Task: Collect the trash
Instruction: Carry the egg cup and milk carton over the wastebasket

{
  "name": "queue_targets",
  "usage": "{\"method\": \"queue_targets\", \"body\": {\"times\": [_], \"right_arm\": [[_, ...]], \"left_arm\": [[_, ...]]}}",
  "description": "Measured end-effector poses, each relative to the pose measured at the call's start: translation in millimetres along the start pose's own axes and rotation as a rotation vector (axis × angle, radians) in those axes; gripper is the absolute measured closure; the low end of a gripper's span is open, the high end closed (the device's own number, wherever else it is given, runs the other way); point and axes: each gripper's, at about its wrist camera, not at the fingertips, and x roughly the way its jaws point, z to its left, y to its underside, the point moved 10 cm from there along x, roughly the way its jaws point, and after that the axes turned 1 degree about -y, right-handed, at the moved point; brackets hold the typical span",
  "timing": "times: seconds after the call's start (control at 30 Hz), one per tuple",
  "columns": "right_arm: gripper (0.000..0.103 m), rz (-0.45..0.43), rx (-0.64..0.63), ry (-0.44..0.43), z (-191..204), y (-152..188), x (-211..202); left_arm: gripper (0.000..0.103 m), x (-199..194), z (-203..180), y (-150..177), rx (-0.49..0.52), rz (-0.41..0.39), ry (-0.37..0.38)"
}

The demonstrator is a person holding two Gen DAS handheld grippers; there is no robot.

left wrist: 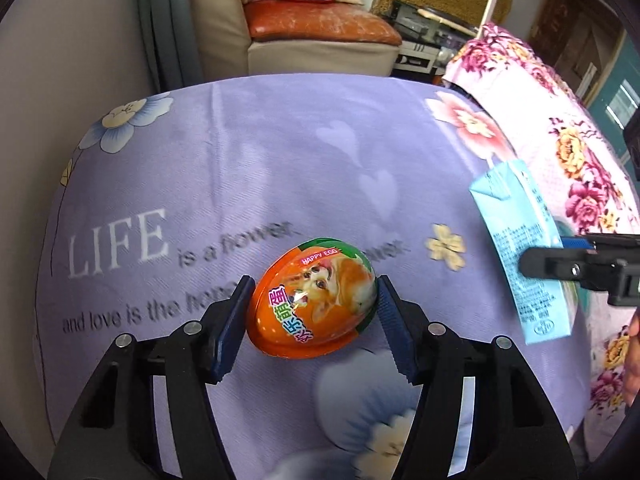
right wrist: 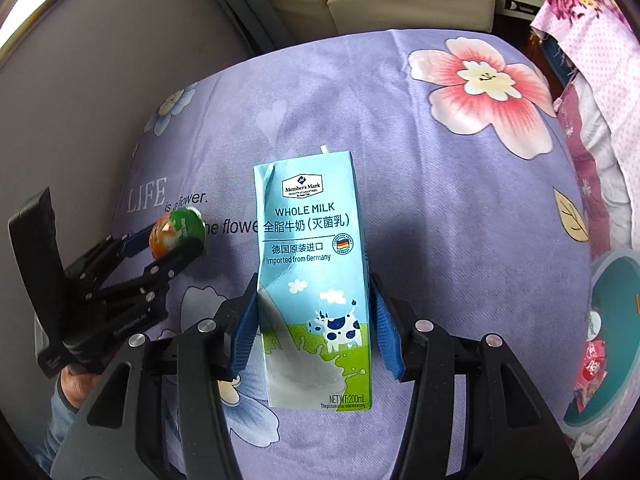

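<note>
An orange and green "Happy Egg" plastic egg (left wrist: pixel 316 304) sits between the blue pads of my left gripper (left wrist: pixel 315 286), which is shut on it; both pads touch its sides. From the right wrist view the egg (right wrist: pixel 176 232) shows in the left gripper (right wrist: pixel 178 240) at the left. My right gripper (right wrist: pixel 314 284) is shut on a light blue whole-milk carton (right wrist: pixel 308 240), gripped by its two narrow sides, a white straw stub at its top. The carton (left wrist: pixel 520 248) also shows at the right of the left wrist view, with a right-gripper finger (left wrist: pixel 560 268) on it.
Below both grippers lies a purple flowered cloth (left wrist: pixel 280 152) with printed words. A teal bin (right wrist: pixel 612 304) with wrappers inside stands at the right edge. Pink floral fabric (left wrist: pixel 560 140) borders the right side. A sofa (left wrist: pixel 320 36) stands beyond the far edge. A person's hand (right wrist: pixel 76 384) holds the left gripper.
</note>
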Motion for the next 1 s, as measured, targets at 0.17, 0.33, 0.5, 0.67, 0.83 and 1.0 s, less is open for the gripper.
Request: {"method": "queue_targets", "body": {"times": [0.17,0.33,0.5,0.67,0.83,1.0], "right_arm": [[0.054,-0.047,0.037,-0.005,-21.0,17.2,-28.0],[0.054,-0.088,0.069,0.004,-43.5,32.4,-52.1],[0.054,-0.129,0.117,-0.007,-73.1,52.1,-78.8],[0.054,-0.185,0.175,-0.014,-109.1,66.8,-109.2],[0.054,-0.228,0.217,-0.004,-143.6,79.9,-133.7],[0.054,-0.289,0.275,0.026,-193.3,95.3,-168.8]], "left_arm": [[0.041,-14.8,-37.2,9.9,0.033,-0.002,0.027],[0.041,-24.1,-79.8,22.5,0.081,0.008,0.051],[0.041,-32.7,-121.0,28.0,0.116,0.01,0.075],[0.04,-42.9,-164.7,30.9,0.158,0.006,0.095],[0.04,-48.7,-211.7,31.9,0.202,0.005,0.128],[0.04,-46.6,-266.0,32.6,0.263,0.013,0.162]]}}
